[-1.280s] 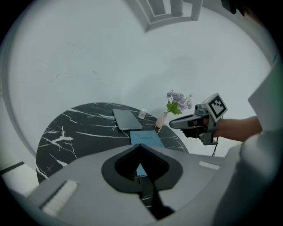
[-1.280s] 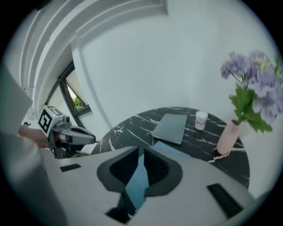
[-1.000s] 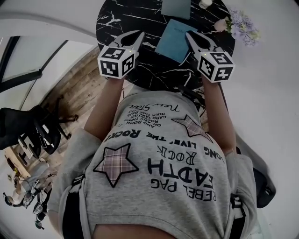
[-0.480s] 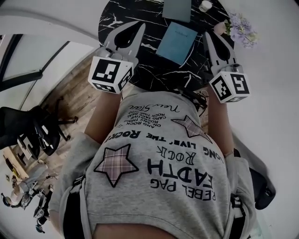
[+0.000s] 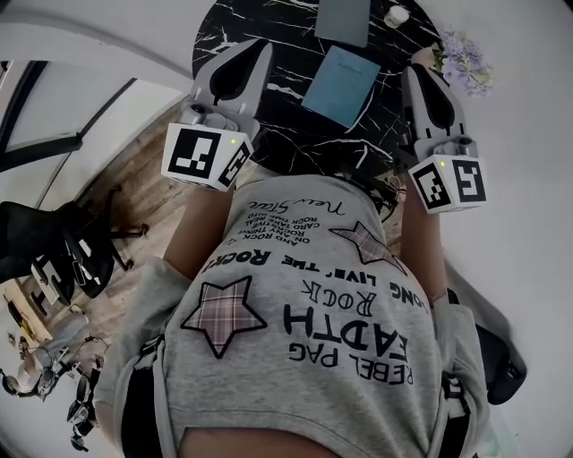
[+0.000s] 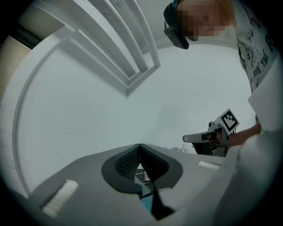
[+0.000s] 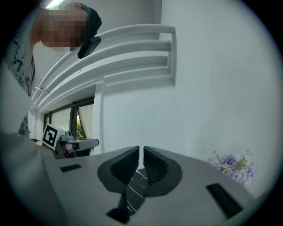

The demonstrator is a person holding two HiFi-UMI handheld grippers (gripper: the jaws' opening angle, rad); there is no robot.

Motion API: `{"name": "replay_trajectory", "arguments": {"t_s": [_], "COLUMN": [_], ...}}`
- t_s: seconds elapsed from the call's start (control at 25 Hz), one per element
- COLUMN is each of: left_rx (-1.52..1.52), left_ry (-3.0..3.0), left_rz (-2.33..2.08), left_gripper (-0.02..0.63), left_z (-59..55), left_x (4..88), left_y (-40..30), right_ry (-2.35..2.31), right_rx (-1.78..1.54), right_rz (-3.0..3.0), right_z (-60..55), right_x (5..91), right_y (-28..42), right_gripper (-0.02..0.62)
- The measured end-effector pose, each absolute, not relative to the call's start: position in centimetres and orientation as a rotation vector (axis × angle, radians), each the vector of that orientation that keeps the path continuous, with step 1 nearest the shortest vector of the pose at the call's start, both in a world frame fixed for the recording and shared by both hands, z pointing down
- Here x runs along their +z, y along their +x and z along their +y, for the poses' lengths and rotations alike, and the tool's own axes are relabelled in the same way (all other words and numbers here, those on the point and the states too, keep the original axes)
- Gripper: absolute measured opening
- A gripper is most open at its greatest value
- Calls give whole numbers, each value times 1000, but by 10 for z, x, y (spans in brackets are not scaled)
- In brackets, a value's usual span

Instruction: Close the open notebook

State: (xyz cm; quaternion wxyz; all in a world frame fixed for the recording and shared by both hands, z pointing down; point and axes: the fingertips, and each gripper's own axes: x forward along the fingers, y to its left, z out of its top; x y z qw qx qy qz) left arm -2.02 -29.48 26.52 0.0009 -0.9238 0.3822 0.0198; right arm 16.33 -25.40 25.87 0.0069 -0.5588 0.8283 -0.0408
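The blue notebook [image 5: 340, 85] lies flat on the black marbled worktop [image 5: 269, 125] with its cover down and no pages showing, so the closing itself looks done. Neither gripper touches it. The left gripper [image 5: 258, 47] hovers to the notebook's left, its jaws clenched tip to tip on nothing. The right gripper [image 5: 419, 72] hovers to the notebook's right, its jaws all but closed, with only a thin slit between them and nothing in it. Both grippers point level and sit clear above the notebook rather than on it. A grey book [image 5: 343, 18] lies just beyond the notebook's far edge, and a bunch of purple flowers [image 5: 467, 58] stands off to its right. As a judgement, nothing is left but to draw the hands away.
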Motion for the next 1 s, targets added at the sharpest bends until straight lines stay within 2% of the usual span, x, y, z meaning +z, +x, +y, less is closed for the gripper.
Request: {"name": "replay_trajectory", "arguments": {"t_s": [1.0], "left_rx": [50], "left_ry": [-2905], "left_rz": [1212], "left_gripper": [9], "left_z": [-296], "left_x": [269], "left_y": [-21], "right_ry": [-1781], "right_rx": [-80], "right_rz": [2603], "right_z": [-251], "right_x": [252], "right_y": [158], "right_gripper": [37]}}
